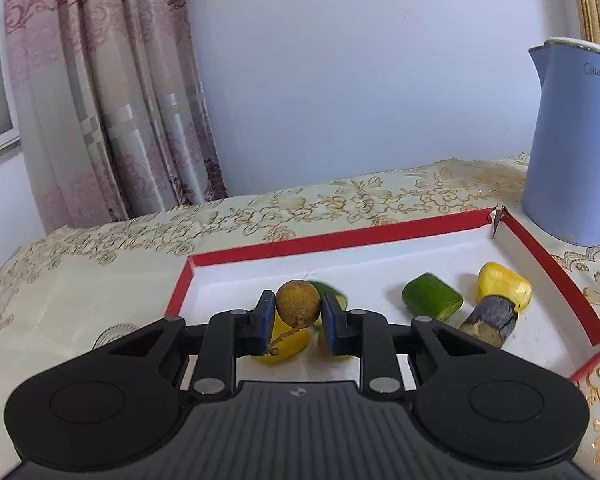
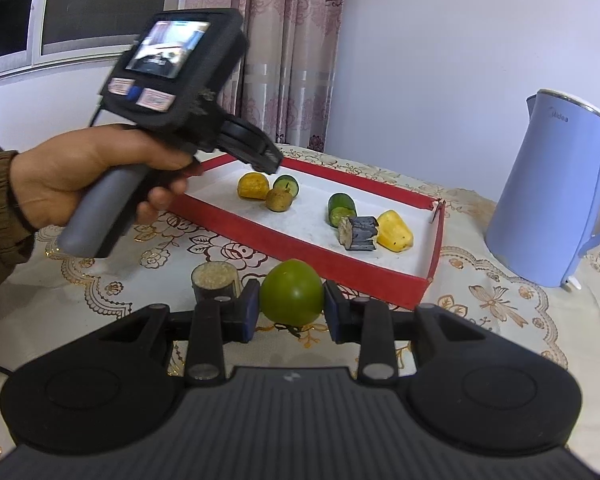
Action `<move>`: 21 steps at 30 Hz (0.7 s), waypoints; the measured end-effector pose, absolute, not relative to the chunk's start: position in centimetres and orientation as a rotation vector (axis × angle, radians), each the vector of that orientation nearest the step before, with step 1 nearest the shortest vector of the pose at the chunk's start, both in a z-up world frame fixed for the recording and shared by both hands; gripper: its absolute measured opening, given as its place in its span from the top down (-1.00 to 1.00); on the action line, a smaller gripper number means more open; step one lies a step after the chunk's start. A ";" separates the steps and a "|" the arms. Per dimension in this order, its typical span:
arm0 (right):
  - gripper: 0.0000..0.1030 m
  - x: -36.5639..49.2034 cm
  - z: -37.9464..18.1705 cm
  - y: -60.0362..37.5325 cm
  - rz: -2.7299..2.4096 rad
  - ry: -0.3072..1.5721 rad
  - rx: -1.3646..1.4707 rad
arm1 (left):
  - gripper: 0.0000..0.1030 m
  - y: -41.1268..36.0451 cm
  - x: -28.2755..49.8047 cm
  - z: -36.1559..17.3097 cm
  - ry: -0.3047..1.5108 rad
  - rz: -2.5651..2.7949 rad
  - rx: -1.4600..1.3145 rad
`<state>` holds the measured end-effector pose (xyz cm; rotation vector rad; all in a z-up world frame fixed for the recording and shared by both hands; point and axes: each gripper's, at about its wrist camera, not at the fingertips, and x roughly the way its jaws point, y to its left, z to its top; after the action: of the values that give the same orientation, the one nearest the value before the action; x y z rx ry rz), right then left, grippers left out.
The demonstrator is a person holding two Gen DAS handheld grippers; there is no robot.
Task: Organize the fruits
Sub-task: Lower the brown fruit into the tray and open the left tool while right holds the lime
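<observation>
Where the right gripper (image 2: 291, 300) hangs just in front of the red tray (image 2: 300, 246), its blue pads (image 2: 249, 308) press both sides of a round green fruit (image 2: 292, 296), held a little above the floral tablecloth (image 2: 480, 304), so this gripper is closed on it at about the fruit's width. Just left of it a sugarcane stub (image 2: 214, 280) stands upright on the cloth, outside the tray.

The left gripper (image 1: 299, 300) is harder to read. From its own camera a brown longan (image 1: 298, 305) fills the gap between its pads, stem curling down toward the left one. In the right wrist view, though, the longan (image 2: 279, 200) seems to lie on the tray's white floor below the blurred tip of the left gripper (image 2: 270, 160). Whether the fingers clamp it or only straddle it, I cannot tell (the two views disagree).

Inside the tray, the longan lies beside an orange-yellow fruit chunk (image 2: 253, 186) and a cucumber piece (image 2: 286, 184). Toward the right end lie a second cucumber piece (image 2: 342, 208), a dark-skinned sugarcane piece (image 2: 360, 232) and a yellow fruit chunk (image 2: 396, 230), the last two touching.

The person's left hand (image 2: 80, 172) grips the grey handle. A blue Midea kettle (image 2: 548, 188) stands on the cloth beyond the tray's right end, with a patterned curtain (image 2: 292, 48) behind.
</observation>
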<state>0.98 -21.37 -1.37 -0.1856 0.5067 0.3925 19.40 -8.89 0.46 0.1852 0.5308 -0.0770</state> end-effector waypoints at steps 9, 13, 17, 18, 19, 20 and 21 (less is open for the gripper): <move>0.39 1.1 -1.4 -21.4 0.398 0.509 -0.171 | 0.53 -11.9 21.7 -0.1 0.537 -0.085 0.208; 0.39 1.1 -1.5 -21.5 0.399 0.510 -0.166 | 0.52 -12.7 22.0 -0.7 0.552 -0.084 0.220; 0.39 1.5 -1.7 -21.5 0.396 0.522 -0.152 | 0.20 -12.1 21.5 -0.3 0.547 -0.085 0.193; 0.39 1.5 -1.8 -21.5 0.393 0.524 -0.151 | 0.04 -11.9 21.3 -0.1 0.535 -0.084 0.186; 0.39 1.6 -1.8 -21.5 0.392 0.523 -0.149 | -0.34 -11.7 21.0 0.2 0.514 -0.079 0.186; 0.39 1.6 -1.8 -21.5 0.393 0.521 -0.144 | -0.52 -11.6 20.6 0.5 0.491 -0.068 0.193; 0.39 1.6 -1.8 -21.6 0.395 0.519 -0.137 | -0.53 -11.5 20.1 0.8 0.458 -0.047 0.210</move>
<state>1.59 -21.61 -1.81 -0.1369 0.5186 0.3950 20.07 -11.45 0.83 0.2097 0.4575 -0.0470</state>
